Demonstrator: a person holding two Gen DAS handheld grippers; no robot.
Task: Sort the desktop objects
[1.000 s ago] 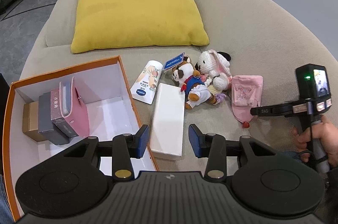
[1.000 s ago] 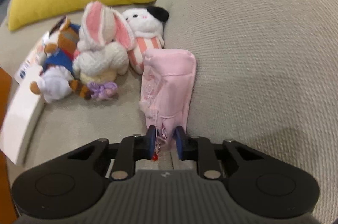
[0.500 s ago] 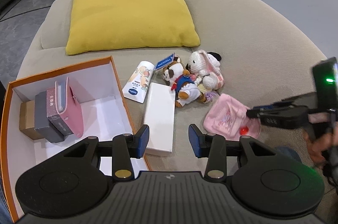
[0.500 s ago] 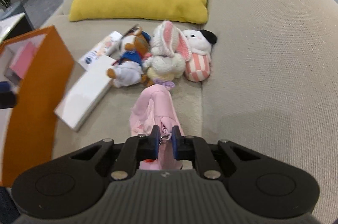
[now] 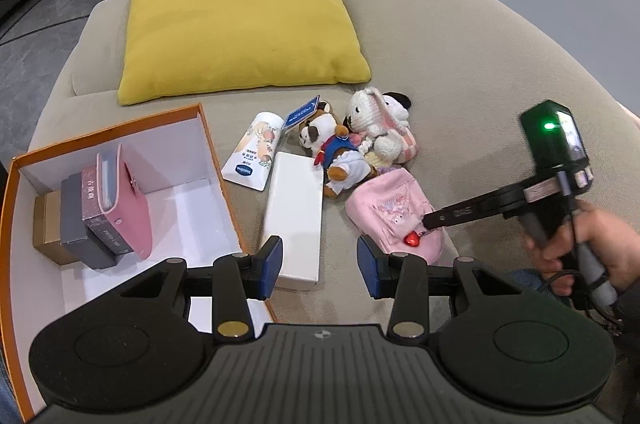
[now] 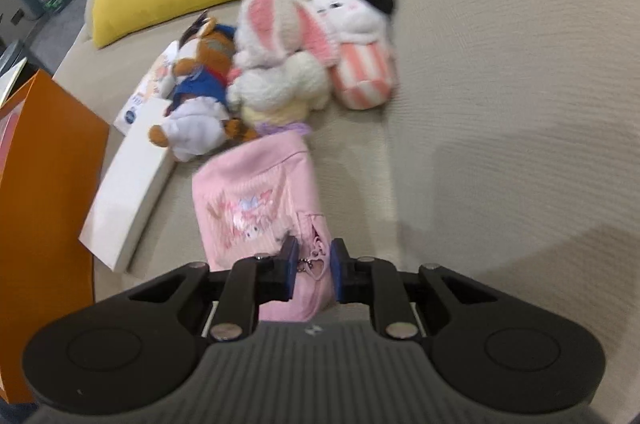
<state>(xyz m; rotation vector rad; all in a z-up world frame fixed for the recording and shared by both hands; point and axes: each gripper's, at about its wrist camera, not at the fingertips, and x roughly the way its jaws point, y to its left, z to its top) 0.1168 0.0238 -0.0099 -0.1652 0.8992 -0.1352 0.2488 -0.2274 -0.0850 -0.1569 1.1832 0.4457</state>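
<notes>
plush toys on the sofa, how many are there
3, clustered below the yellow cushion: a brown-and-white dog plush in blue, a white knitted rabbit with pink ears, and a white plush with a black ear behind it. Others may be hidden.

Our left gripper (image 5: 319, 262) hangs tilted downward with its blue pads well apart and nothing between them. To its right, our right gripper (image 6: 313, 270) angles steeply down, jaws closed on the near end of the pink pouch (image 6: 256, 208); our right hand (image 5: 584, 244) wraps its handle.
</notes>
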